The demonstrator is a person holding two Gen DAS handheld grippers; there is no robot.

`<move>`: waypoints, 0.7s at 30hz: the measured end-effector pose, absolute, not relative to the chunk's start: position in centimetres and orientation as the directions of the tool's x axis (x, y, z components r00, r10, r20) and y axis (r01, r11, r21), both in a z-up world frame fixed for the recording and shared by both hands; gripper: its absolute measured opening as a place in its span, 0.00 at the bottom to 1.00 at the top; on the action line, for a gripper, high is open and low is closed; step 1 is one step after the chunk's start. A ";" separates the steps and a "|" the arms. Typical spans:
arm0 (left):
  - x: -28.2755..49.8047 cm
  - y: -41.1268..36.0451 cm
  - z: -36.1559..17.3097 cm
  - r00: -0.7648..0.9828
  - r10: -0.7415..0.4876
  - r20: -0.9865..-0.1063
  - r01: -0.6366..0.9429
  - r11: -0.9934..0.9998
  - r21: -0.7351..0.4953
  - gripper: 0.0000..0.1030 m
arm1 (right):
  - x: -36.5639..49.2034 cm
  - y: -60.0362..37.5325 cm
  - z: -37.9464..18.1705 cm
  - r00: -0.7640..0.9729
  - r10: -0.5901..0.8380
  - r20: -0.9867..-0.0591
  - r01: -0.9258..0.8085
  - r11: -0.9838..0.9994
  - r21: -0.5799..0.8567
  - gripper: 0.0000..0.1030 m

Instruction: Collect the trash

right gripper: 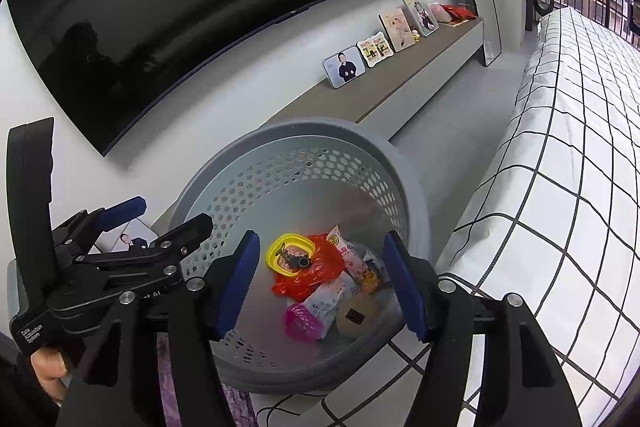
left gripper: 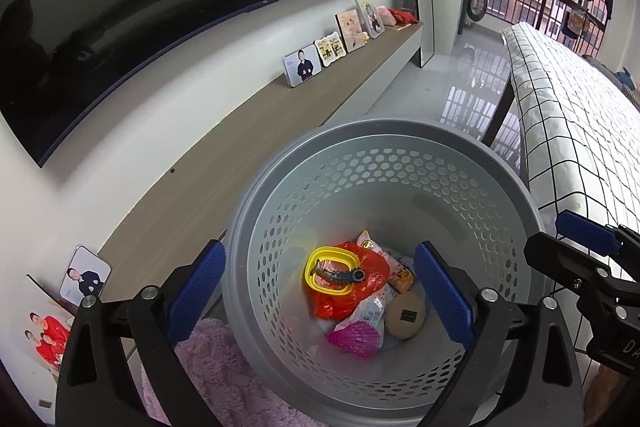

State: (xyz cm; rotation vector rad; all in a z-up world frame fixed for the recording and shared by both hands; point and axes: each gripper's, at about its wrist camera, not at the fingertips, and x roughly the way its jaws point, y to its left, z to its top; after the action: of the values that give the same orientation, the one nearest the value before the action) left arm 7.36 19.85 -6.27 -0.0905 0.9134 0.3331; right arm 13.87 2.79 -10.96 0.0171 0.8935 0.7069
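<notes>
A grey perforated trash basket (left gripper: pixel 400 163) stands on the floor and also shows in the right wrist view (right gripper: pixel 304 155). Inside lie a yellow lid (left gripper: pixel 316 259) with a dark toy on it, a red plastic bag (left gripper: pixel 372 267), snack wrappers (left gripper: pixel 368 311), a pink mesh piece (left gripper: pixel 356 339) and a round tan object (left gripper: pixel 406 315). My left gripper (left gripper: pixel 320 295) is open and empty above the basket. My right gripper (right gripper: pixel 320 287) is open and empty above it too. Each gripper shows at the edge of the other's view, the right one (left gripper: pixel 584 247) and the left one (right gripper: pixel 140 219).
A low wooden shelf (left gripper: pixel 224 163) with photo frames (left gripper: pixel 302 65) runs along the wall under a large TV (left gripper: pixel 140 7). A bed with a checked sheet (left gripper: pixel 568 131) is on the right. A pink fluffy rug (left gripper: pixel 216 375) lies beside the basket.
</notes>
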 end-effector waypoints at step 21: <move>7.0 20.0 -5.7 0.553 0.275 -0.786 -0.349 0.934 0.081 0.94 | 13.9 2.4 -10.9 0.461 0.539 -0.705 -0.529 0.804 0.269 0.73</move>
State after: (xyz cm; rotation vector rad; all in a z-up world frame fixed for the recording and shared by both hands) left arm 7.05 19.99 -5.65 -0.0884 0.9127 0.3695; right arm 13.90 2.45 -10.88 0.0124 0.8721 0.6575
